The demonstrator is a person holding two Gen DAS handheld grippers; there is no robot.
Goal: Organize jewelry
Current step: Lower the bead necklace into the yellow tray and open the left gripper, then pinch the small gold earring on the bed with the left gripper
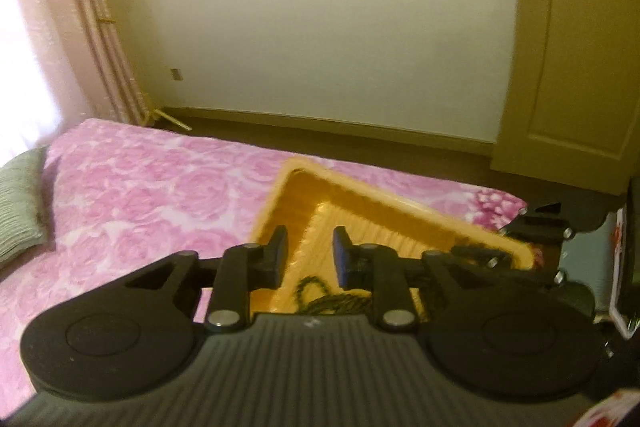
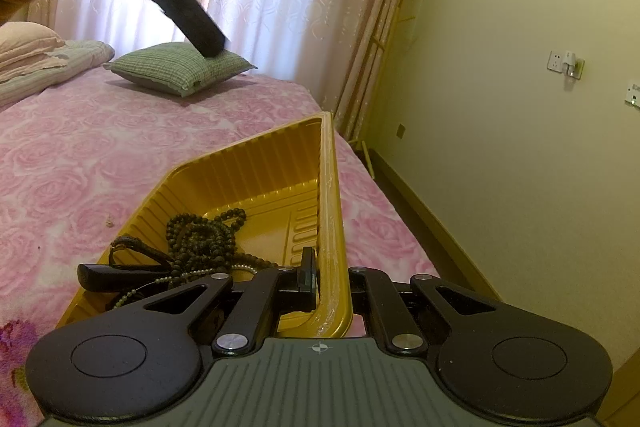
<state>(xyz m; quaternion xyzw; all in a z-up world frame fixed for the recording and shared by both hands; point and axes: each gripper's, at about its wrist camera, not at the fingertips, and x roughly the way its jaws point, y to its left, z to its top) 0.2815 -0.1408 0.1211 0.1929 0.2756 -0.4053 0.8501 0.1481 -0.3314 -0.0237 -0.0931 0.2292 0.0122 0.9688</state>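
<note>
A yellow plastic tray [image 2: 256,163] lies on the pink rose bedspread. In it sit a dark bead necklace [image 2: 204,231], a thin pearl strand [image 2: 200,273] and a black strap [image 2: 136,251]. My right gripper [image 2: 330,279] is shut on the tray's right rim, one finger inside the wall, one outside. My left gripper [image 1: 310,255] is open and empty above the same tray [image 1: 360,199], with a dark beaded strand [image 1: 320,297] just under its fingers. One left finger [image 2: 100,275] shows at the tray's near left side in the right wrist view.
A green checked pillow [image 2: 180,67] and folded bedding [image 2: 36,55] lie at the head of the bed by the curtains. The bed's edge drops to a dark floor along the cream wall. A door [image 1: 580,47] stands beyond the bed.
</note>
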